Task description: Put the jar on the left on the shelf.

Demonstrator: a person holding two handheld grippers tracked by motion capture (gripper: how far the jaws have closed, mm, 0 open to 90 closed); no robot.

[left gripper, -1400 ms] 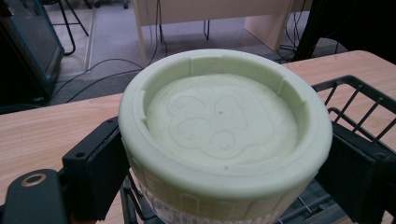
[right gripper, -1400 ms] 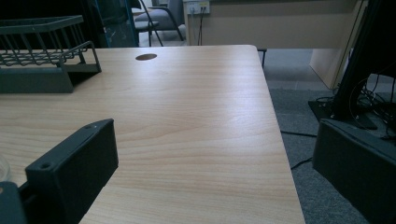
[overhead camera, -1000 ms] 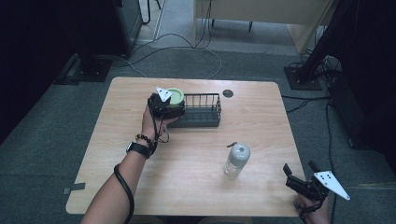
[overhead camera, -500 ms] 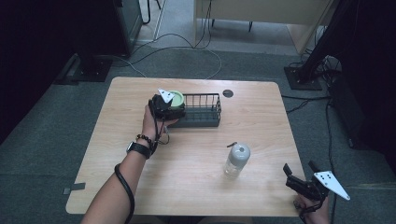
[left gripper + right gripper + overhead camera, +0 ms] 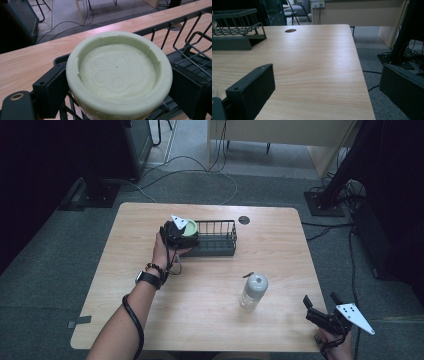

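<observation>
The left claw (image 5: 181,232) is clenched on a pale green cup (image 5: 119,75) at the left end of the black wire rack (image 5: 215,238), seemingly just above its rim. The right claw (image 5: 324,311) hangs released off the desk's (image 5: 280,255) near right corner; a bottle (image 5: 253,291) stands on bare wood between.

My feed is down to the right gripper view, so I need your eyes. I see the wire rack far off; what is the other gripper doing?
Observer: The left gripper is shut on a pale green cup at the left end of the wire rack.
Operator: Is the cup upright?
Observer: Upside down, I think; the left gripper view shows a paw print moulded into its flat upward face.
Operator: Anything near my right gripper?
Observer: A clear bottle with a grey cap stands on the table, to the left of the right gripper, apart from it.
</observation>
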